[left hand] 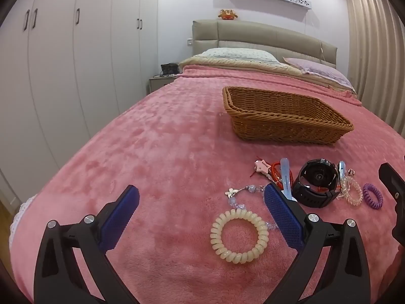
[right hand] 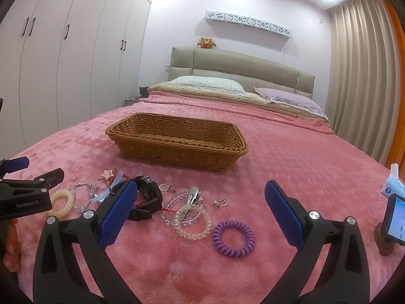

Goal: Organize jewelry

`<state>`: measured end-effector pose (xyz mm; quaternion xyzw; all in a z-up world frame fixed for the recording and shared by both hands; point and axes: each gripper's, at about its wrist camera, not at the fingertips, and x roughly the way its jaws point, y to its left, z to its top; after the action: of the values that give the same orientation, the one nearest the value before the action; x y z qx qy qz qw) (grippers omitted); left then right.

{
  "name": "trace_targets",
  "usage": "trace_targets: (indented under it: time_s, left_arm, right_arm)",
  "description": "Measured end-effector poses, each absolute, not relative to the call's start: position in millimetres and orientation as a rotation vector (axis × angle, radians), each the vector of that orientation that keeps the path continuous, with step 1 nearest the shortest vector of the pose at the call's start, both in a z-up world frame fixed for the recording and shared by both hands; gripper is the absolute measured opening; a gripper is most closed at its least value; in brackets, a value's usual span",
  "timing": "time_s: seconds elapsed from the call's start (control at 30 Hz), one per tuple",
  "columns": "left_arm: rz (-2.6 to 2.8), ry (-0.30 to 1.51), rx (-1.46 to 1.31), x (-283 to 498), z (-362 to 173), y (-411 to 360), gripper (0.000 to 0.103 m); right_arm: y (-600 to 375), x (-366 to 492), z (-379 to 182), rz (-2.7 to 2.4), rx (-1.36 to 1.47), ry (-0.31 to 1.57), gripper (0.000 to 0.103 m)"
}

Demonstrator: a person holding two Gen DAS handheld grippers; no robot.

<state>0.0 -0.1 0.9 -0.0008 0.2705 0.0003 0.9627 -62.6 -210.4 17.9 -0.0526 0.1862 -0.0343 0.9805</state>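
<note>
A brown wicker basket (left hand: 283, 116) stands on the pink blanket, also in the right wrist view (right hand: 177, 141); I see nothing in it. In front of it lie a cream coil hair tie (left hand: 239, 235), a black watch (left hand: 316, 182), a clear coil tie (right hand: 192, 224), a purple coil tie (right hand: 233, 238), a crystal bead bracelet (left hand: 238, 195), hair clips (left hand: 286, 174) and a pink star clip (left hand: 262, 166). My left gripper (left hand: 202, 197) is open and empty, just above the cream tie. My right gripper (right hand: 200, 192) is open and empty, over the clear and purple ties.
The pink blanket (left hand: 152, 139) covers the bed, with pillows (left hand: 240, 54) and a headboard at the far end. Wardrobes (left hand: 63, 50) line the left wall. A phone on a wooden stand (right hand: 393, 220) and a tissue pack (right hand: 392, 182) sit at the right.
</note>
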Motion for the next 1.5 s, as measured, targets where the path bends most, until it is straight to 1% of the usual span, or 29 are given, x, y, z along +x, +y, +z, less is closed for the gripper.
trace_targets:
  time_s: [1.33,1.43,1.5]
  left_arm:
    - [0.0,0.548,-0.016,0.4,0.7,2.6,0.096]
    - [-0.031,0.57,-0.07,0.6,4.4,15.9,0.095]
    - [-0.076,0.574,-0.12,-1.4,10.5,30.6,0.095]
  right_arm:
    - [-212.4,-62.3,17.3,-0.074,-0.088,0.376,0.097]
    - [-221.6,-64.5,20.1,-0.073,-0.061,0.38,0.096]
    - [-227.2,-63.2,21.2,-0.069,-0.042,0.402,0.09]
